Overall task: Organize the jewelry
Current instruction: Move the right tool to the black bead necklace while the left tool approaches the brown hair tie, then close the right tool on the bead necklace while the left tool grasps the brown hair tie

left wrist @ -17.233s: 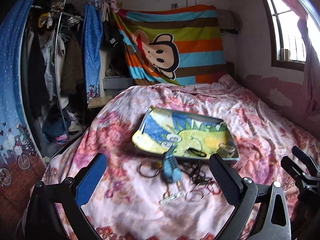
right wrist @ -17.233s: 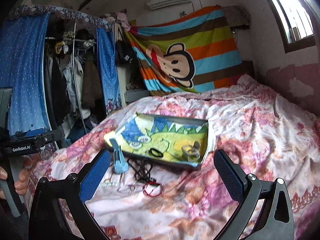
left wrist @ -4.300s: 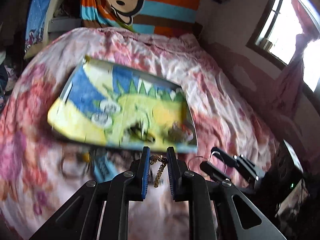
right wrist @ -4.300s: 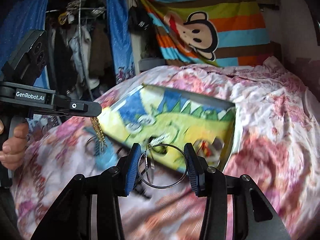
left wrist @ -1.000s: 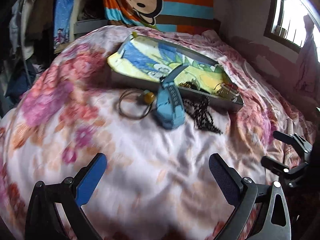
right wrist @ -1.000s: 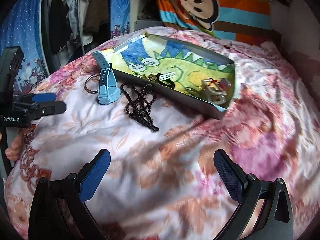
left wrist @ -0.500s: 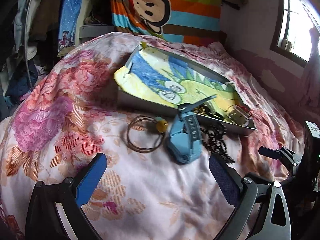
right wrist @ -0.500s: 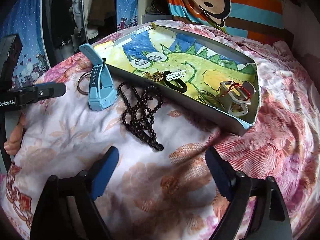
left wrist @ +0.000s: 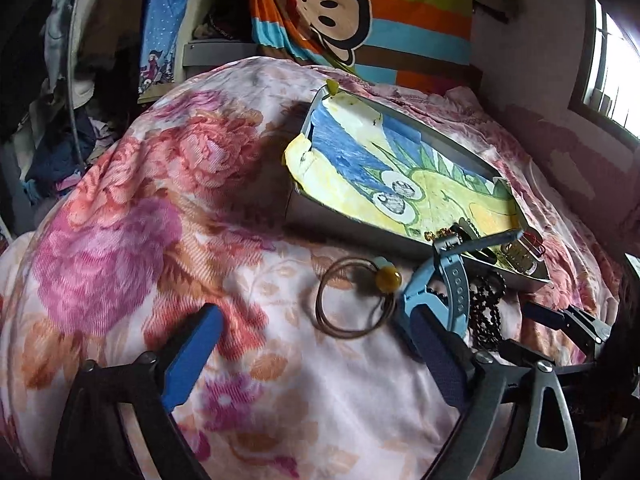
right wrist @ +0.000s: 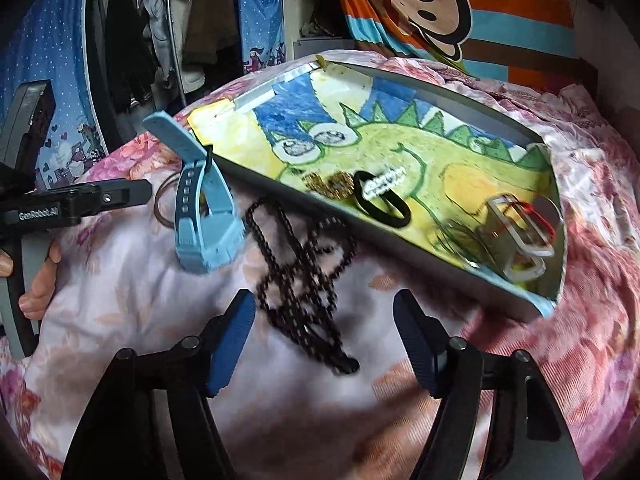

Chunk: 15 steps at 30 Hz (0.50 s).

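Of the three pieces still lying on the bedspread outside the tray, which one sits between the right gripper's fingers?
The black bead necklace; the blue watch and brown ring lie farther left.

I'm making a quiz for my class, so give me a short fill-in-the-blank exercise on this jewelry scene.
1. The black bead necklace lies on the ____, outside the tray.
2. The strap of the light ____ watch leans on the tray's rim.
3. The brown hair tie carries a ____ bead.
4. The black hair tie lies ____ the tray.

Missing words: bedspread; blue; yellow; inside
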Motion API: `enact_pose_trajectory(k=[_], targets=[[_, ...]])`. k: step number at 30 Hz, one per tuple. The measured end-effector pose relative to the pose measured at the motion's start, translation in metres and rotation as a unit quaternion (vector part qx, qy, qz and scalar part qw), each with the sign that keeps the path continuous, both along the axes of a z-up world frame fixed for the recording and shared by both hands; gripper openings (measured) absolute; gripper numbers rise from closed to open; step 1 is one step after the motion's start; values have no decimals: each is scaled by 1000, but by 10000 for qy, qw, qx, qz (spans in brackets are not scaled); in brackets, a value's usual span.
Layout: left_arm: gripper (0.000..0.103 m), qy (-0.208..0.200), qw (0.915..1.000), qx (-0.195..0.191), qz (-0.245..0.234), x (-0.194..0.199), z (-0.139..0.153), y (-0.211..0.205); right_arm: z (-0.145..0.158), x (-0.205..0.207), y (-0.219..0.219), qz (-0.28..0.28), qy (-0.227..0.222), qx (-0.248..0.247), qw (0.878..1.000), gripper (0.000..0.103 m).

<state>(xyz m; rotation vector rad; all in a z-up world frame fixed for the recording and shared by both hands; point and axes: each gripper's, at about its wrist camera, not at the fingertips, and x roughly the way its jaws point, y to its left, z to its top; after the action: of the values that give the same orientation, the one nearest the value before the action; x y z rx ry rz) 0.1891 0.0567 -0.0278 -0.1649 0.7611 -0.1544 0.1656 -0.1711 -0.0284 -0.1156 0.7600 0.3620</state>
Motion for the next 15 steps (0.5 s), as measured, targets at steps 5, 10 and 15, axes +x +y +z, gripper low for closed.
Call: enact_pose_trajectory(k=[5, 10, 15], targets=[[70, 58, 9998, -121, -123, 15, -5, 4, -3, 15, 8, 19, 102, 15, 9999, 41], [48, 84, 9991, -287, -313, 22, -6, 5, -8, 19, 5, -34, 198, 178, 9996, 17], [21, 347, 9968, -333, -632, 22, -13, -4, -7, 14, -12, -225, 128, 636, 9976, 11]])
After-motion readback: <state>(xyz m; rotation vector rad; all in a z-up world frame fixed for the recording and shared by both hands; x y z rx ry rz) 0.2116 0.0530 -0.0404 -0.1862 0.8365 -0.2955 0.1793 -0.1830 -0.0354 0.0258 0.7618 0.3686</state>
